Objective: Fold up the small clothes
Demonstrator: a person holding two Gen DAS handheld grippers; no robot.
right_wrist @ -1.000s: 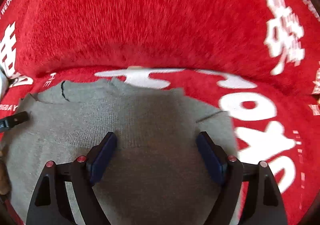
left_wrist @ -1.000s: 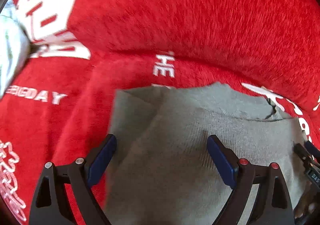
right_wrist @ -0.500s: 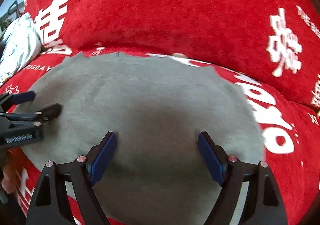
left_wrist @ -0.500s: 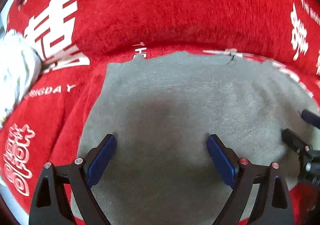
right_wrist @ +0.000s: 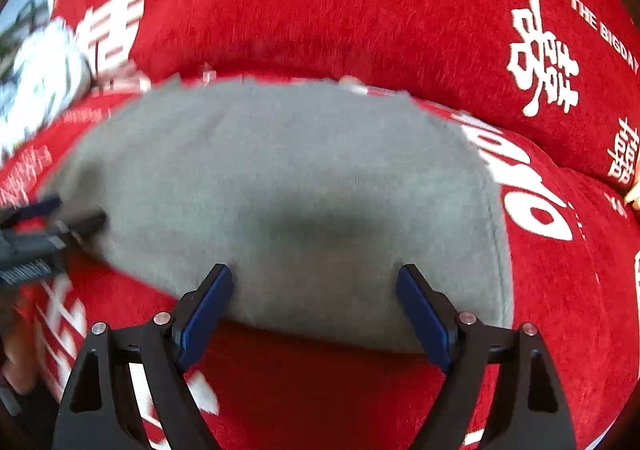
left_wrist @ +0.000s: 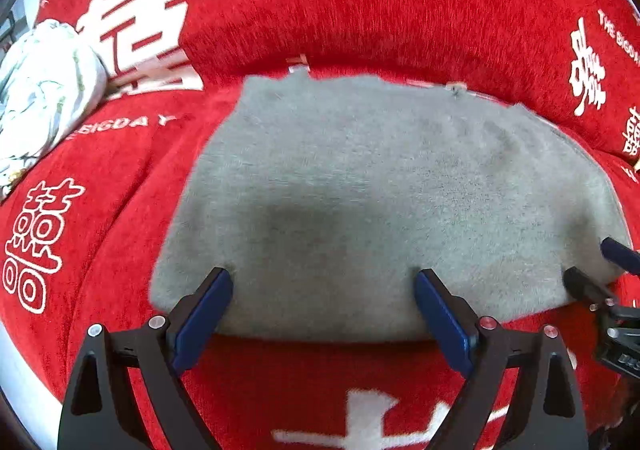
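A grey knitted garment (left_wrist: pixel 384 186) lies flat and folded on the red cover; it also shows in the right wrist view (right_wrist: pixel 288 186). My left gripper (left_wrist: pixel 324 290) is open and empty, its blue pads just above the garment's near edge. My right gripper (right_wrist: pixel 316 286) is open and empty at the same near edge, further right. The right gripper's fingers (left_wrist: pixel 592 282) show at the right of the left wrist view. The left gripper's fingers (right_wrist: pixel 60 226) show at the left of the right wrist view, beside the garment's left end.
A red plush cover (left_wrist: pixel 360 10) with white lettering spreads over the seat and rises behind as a backrest. A crumpled white patterned cloth (left_wrist: pixel 40 90) lies at the far left; it shows blurred in the right wrist view (right_wrist: pixel 36 90).
Both grippers have pulled back toward me and away from the garment. The whole grey garment has come into view, and red cover now shows beneath the fingers. Both stay open.
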